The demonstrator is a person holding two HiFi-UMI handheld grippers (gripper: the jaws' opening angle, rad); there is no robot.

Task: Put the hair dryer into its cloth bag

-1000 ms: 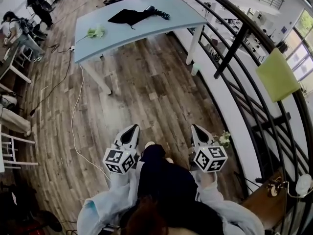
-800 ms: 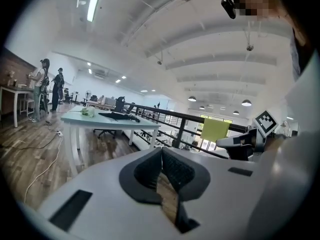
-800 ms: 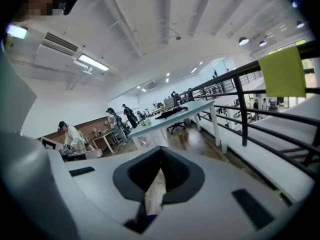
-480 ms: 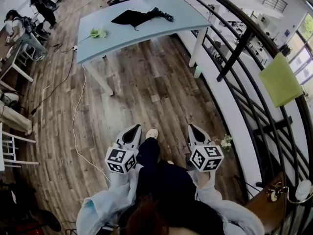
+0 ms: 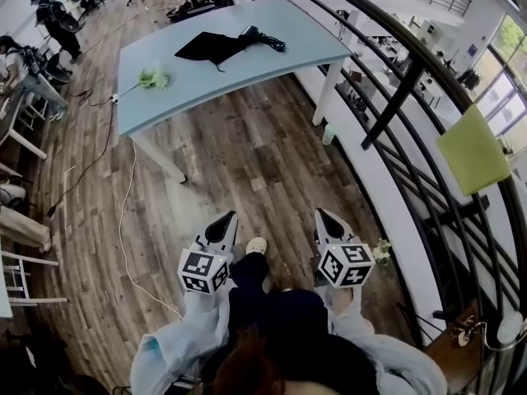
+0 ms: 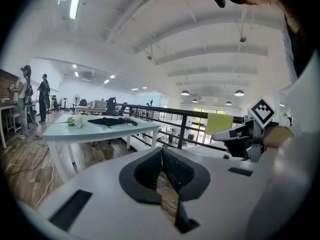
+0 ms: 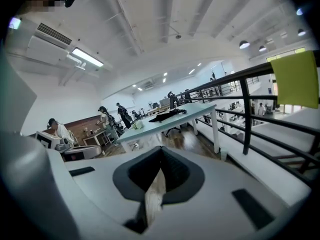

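Note:
A black cloth bag (image 5: 210, 46) lies flat on the far side of a light blue table (image 5: 247, 68), and the black hair dryer (image 5: 250, 32) with its cord rests against the bag's right end. Both grippers are held low in front of the person, well short of the table. My left gripper (image 5: 223, 220) is shut with nothing in it. My right gripper (image 5: 322, 216) is shut and empty as well. The left gripper view shows the bag (image 6: 106, 121) far ahead on the table; in the right gripper view the bag (image 7: 160, 117) and dryer (image 7: 178, 111) are small and distant.
A green and white flower bunch (image 5: 154, 78) lies on the table's left part. A black railing (image 5: 395, 81) with a yellow-green cloth (image 5: 471, 148) runs along the right. A white cable (image 5: 123, 212) trails over the wooden floor. People stand at the far left (image 5: 51, 15).
The person has stepped forward over the wooden floor, carrying both grippers along. The table with the bag and dryer now looks somewhat nearer. Both grippers stay shut.

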